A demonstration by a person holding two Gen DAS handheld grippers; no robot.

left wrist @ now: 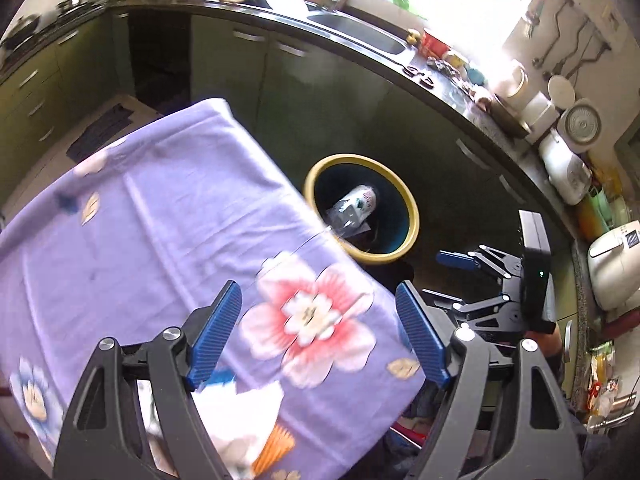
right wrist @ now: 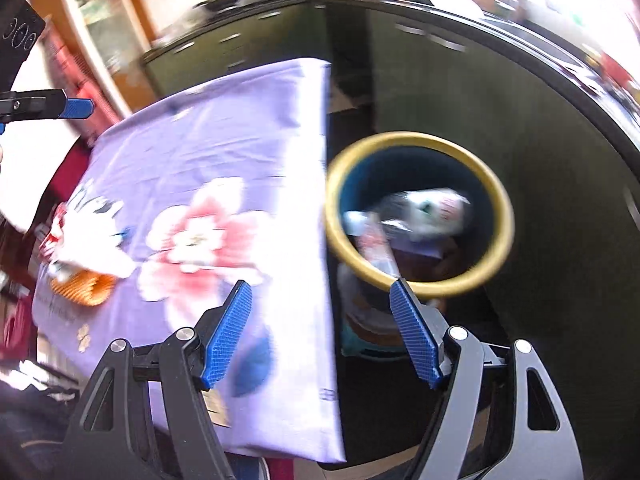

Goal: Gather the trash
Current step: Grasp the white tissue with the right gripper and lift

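Observation:
A round bin with a yellow rim (left wrist: 352, 158) (right wrist: 420, 137) stands on the floor beside the table. Inside it lie a white printed container and clear plastic wrapping (left wrist: 356, 208) (right wrist: 424, 212). The table carries a purple flowered cloth (left wrist: 160, 220) (right wrist: 220, 128). On the cloth lie crumpled white paper (left wrist: 240, 420) (right wrist: 88, 240) and an orange pleated paper cup (left wrist: 276, 444) (right wrist: 86, 288). My left gripper (left wrist: 318, 292) hangs open over the cloth's corner with nothing between its fingers. My right gripper (right wrist: 320, 286) is open and empty, spanning the table edge and the bin's near rim.
A dark counter with a sink (left wrist: 360, 32) curves behind the bin, above green cabinets (left wrist: 280, 80). White kitchen appliances (left wrist: 568, 168) crowd the counter's right end. A dark mat (left wrist: 100, 132) lies on the floor beyond the table.

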